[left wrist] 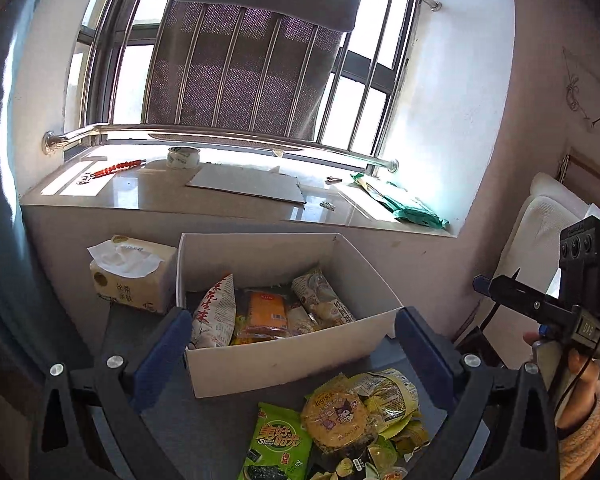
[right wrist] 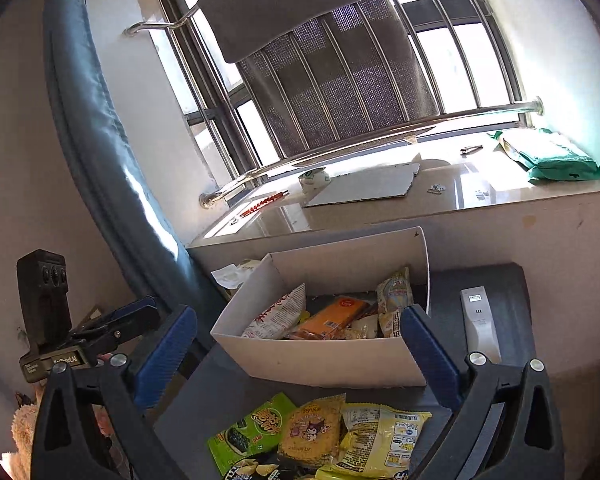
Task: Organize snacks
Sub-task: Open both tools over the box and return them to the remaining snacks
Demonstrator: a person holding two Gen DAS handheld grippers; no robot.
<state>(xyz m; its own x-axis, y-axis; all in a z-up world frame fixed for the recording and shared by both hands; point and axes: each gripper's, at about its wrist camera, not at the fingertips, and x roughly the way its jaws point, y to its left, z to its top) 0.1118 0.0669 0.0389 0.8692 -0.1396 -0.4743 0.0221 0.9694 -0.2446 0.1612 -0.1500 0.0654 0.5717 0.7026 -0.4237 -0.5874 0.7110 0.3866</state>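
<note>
A white cardboard box (left wrist: 284, 356) (right wrist: 320, 360) stands on a grey table and holds several snack packs, among them an orange pack (left wrist: 266, 314) (right wrist: 334, 316) and a red-and-white peanut bag (left wrist: 216, 312) (right wrist: 278, 314). In front of it lies a loose pile: a green seaweed pack (left wrist: 278, 444) (right wrist: 256, 426), a round yellow Kuromi pack (left wrist: 336, 418) (right wrist: 310, 432) and yellow-green packs (left wrist: 392, 396) (right wrist: 384, 436). My left gripper (left wrist: 296, 356) is open and empty above the pile. My right gripper (right wrist: 300, 356) is open and empty too, and shows at the right of the left wrist view (left wrist: 540, 300).
A tissue pack (left wrist: 134, 274) sits left of the box. A white remote (right wrist: 480, 324) lies right of it. The windowsill behind holds a tape roll (left wrist: 183, 158), a cardboard sheet (left wrist: 248, 184) and a green package (left wrist: 404, 204). A blue curtain (right wrist: 100, 140) hangs at the left.
</note>
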